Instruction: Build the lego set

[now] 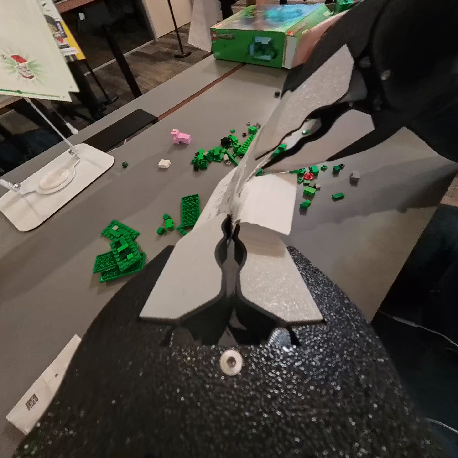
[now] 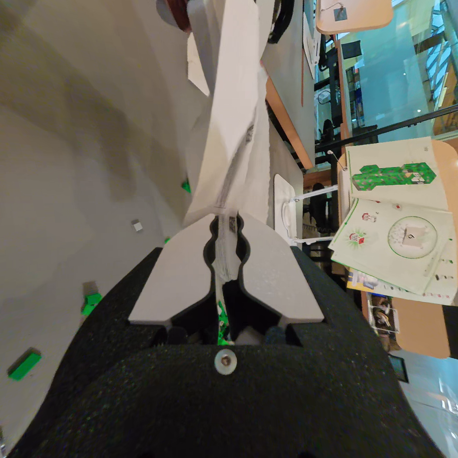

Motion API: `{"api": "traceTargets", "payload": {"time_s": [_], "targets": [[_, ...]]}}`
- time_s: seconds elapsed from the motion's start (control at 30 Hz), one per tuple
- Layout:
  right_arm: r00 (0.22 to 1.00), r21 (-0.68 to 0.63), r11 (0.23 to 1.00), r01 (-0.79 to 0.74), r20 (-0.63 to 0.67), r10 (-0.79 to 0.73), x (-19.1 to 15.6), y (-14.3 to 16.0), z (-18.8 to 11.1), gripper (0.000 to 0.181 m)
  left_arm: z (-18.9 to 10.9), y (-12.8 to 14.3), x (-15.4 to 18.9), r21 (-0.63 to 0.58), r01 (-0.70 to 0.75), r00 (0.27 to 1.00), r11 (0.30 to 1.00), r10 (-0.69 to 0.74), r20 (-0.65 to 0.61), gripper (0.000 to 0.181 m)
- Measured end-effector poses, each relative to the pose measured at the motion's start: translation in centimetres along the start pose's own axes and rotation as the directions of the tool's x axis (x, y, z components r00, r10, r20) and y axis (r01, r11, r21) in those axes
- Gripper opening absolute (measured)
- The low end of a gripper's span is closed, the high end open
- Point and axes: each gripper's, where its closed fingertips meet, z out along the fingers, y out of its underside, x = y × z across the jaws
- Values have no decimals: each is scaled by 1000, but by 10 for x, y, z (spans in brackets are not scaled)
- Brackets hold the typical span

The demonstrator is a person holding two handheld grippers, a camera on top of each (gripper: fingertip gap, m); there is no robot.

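Note:
A white paper bag (image 1: 270, 195) is held above the grey table (image 1: 148, 119) between both grippers. My left gripper (image 1: 231, 220) is shut on one edge of it. My right gripper (image 1: 259, 164) comes in from the upper right and pinches the opposite, crumpled edge. In the right wrist view, my right gripper (image 2: 226, 218) is shut on the bag (image 2: 235, 111), which stretches away from it. Small green pieces (image 2: 221, 322) show in the gap behind the jaws. Loose green bricks (image 1: 218, 153) lie on the table beneath the bag. Stacked green plates (image 1: 119, 250) lie at the left.
A pink pig figure (image 1: 181, 136) and a white brick (image 1: 164, 163) sit on the table. The green set box (image 1: 250, 42) stands at the far end. An instruction booklet (image 1: 32, 49) hangs on a white stand (image 1: 54, 183) at the left; it also shows in the right wrist view (image 2: 396, 223).

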Motion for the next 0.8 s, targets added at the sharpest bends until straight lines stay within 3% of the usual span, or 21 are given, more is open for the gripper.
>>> {"api": "traceTargets", "payload": {"time_s": [0.03,0.27,0.43,0.57,0.67,0.8], "targets": [[1000,-10,1000,7,-11,-7,1,1,1,11,1,-1,2,-3,-8,1000,1000,8,-7,0],[996,-43,999,25,-82,-28,1,5,8,1,4,3,2,-6,-38,999,999,37,-9,1],[978,-42,996,-79,-196,70,8,17,12,1,-1,0,-11,13,-87,991,996,86,101,27],[952,-50,993,-110,-292,91,11,30,13,1,-10,-1,-26,29,-7,986,1000,2,166,55],[938,-27,995,-95,-337,81,13,31,14,1,-22,-13,-39,118,24,969,993,-52,241,69],[931,-22,1000,-10,-364,1,7,29,19,1,-43,-35,-44,273,18,953,962,-99,287,58]]}}
